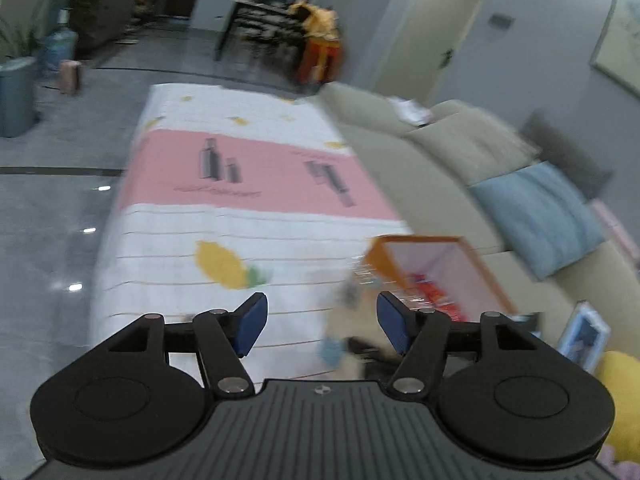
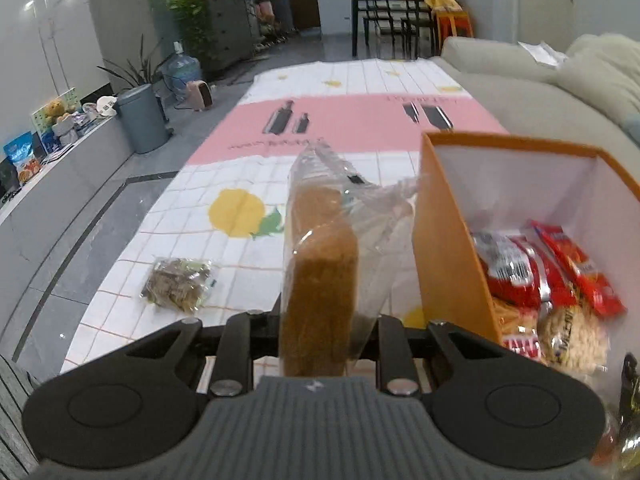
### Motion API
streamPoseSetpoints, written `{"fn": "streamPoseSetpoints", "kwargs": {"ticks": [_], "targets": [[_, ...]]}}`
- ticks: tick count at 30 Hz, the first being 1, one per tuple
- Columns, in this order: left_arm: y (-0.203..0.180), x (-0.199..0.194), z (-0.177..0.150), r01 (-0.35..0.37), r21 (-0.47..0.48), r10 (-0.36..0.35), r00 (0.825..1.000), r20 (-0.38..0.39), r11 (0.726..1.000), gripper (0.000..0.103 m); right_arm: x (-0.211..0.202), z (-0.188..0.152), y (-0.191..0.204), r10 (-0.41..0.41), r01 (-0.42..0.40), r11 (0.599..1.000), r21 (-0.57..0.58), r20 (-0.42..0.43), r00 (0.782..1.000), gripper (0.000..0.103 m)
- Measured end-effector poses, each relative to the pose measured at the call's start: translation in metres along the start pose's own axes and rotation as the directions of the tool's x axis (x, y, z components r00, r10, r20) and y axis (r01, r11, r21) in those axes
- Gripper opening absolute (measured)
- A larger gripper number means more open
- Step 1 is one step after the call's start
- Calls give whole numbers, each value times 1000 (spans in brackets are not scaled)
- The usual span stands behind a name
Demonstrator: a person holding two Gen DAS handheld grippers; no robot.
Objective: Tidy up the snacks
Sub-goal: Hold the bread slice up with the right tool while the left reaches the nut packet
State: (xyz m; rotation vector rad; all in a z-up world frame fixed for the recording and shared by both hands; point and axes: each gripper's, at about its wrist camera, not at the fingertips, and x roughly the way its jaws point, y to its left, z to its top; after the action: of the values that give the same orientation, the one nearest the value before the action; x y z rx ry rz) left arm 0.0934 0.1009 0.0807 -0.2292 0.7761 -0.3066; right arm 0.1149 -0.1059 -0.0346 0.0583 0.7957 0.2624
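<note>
Left wrist view is smearing badly: we are barely making out the orange cardboard box with white inside [image 1: 440, 268], red packets in it blurred, and clutter below the jaws unreadable. Our left gripper [image 1: 322, 322] is hanging over the pink-and-white checked tablecloth [image 1: 192, 232], blue pads spread wide, gripping nothing.

Right wrist view is sharper. Our right gripper [image 2: 318, 332] is clamping the clear plastic bag of brown sliced bread [image 2: 320, 264], upright, just left of the orange box [image 2: 444, 240]; the loaf is hiding the pads. Red snack packets [image 2: 532, 268] are lying in the box, partly cut off. A small clear packet of greenish dried snack [image 2: 176, 284] is lying on the cloth [image 2: 352, 120], left.
</note>
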Motion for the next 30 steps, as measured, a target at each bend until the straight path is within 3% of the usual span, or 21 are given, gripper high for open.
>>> {"fn": "streamPoseSetpoints", "kwargs": {"ticks": [4,7,9,11,15,20,25,30], "targets": [[4,27,-6,-126,6,126,991,-40,992,74,-7,-8,9,-10,10,998,-64,8,1000,22],[9,45,-16,-167,38,168,986,-20,985,74,-13,-10,11,-12,11,996,-93,-17,1000,22],[14,59,-24,-158,56,159,987,-8,986,74,-6,-7,5,-15,12,996,-93,-34,999,22],[24,74,-33,-136,5,136,991,-9,991,74,3,-8,-3,-17,14,997,-80,-41,999,22],[39,103,-34,-192,-74,183,977,-112,979,71,14,-9,-5,-9,6,995,-99,-34,999,23],[47,104,-34,-199,-117,192,979,-66,973,71,22,-6,-11,5,-8,998,-59,-41,999,22],[46,123,-33,-114,-72,105,987,-123,991,74,20,-1,-13,29,-31,998,-55,-34,999,21],[43,141,-37,-155,-41,146,975,-168,987,75,10,8,-25,66,-66,998,3,-29,997,21]]}}
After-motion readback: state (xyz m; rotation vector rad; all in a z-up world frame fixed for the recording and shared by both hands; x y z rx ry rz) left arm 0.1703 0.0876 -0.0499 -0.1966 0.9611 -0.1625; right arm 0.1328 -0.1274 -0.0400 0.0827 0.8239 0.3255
